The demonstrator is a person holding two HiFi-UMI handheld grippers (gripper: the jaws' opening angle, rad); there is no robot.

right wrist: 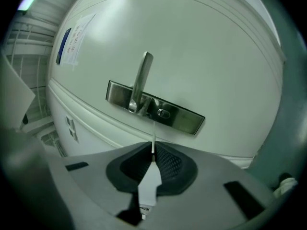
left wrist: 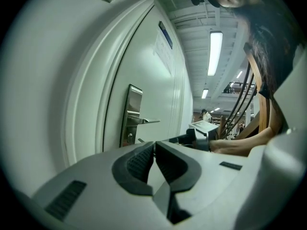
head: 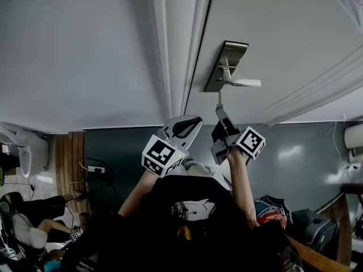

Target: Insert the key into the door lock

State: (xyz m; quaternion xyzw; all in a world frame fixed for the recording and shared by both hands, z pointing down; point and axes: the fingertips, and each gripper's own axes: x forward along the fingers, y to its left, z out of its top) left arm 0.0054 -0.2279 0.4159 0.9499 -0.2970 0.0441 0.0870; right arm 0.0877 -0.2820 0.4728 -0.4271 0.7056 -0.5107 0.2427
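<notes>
Jaws, right gripper (right wrist: 152, 153): clamped on key (right wrist: 153, 137).
Jaws, left gripper (left wrist: 154, 152): together, empty.
Step advice: line key up with keyhole (right wrist: 163, 113), push straight.

The door (right wrist: 216, 56) was smooth and painted white, with a soft shine. The lock plate (right wrist: 184, 119) and the handle (right wrist: 142, 75) were shiny silver metal. The key (right wrist: 153, 135) was thin, pale metal. The right gripper (right wrist: 153, 152) had a dull grey plastic body, and its pads (right wrist: 169, 166) were black, matt and bumpy. The floor (head: 295, 152) was dark and glossy.
</notes>
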